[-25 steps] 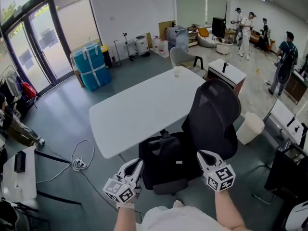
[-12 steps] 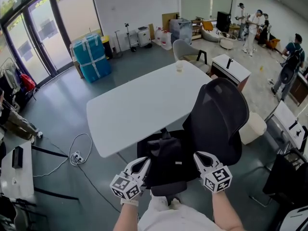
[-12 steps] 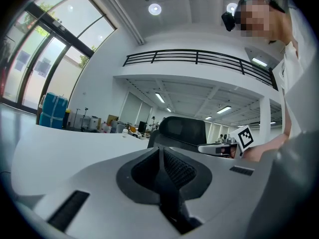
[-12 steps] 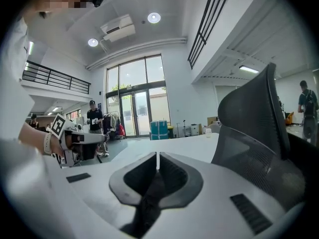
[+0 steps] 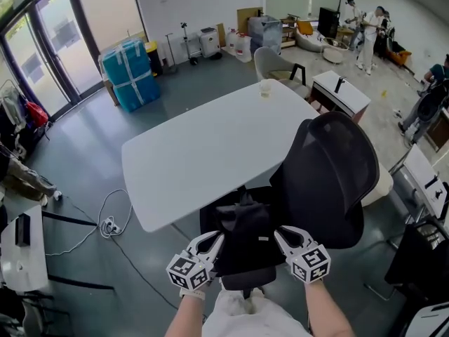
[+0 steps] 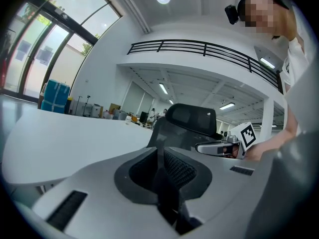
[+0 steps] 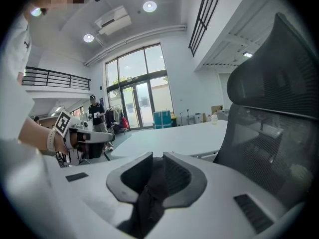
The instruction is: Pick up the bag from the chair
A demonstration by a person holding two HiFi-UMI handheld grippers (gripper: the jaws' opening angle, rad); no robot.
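Note:
A black bag (image 5: 244, 236) sits on the seat of a black mesh-backed office chair (image 5: 337, 177) just below me. My left gripper (image 5: 215, 239) is at the bag's left side and my right gripper (image 5: 280, 234) at its right side. In the left gripper view the jaws stand close together with a strip of the black bag (image 6: 162, 179) pinched between them, and the right gripper (image 6: 219, 148) shows beyond. In the right gripper view the black bag (image 7: 153, 185) fabric also fills the narrow gap between the jaws, with the chair back (image 7: 279, 113) at the right.
A white table (image 5: 210, 153) stands right behind the chair, a clear cup (image 5: 264, 88) at its far edge. A cable (image 5: 112, 223) lies on the floor at the left. Blue wrapped boxes (image 5: 130, 72) stand at the back; people stand at the far right.
Both grippers have moved inward from either side of the chair seat onto the bag. The view has drawn closer to the chair.

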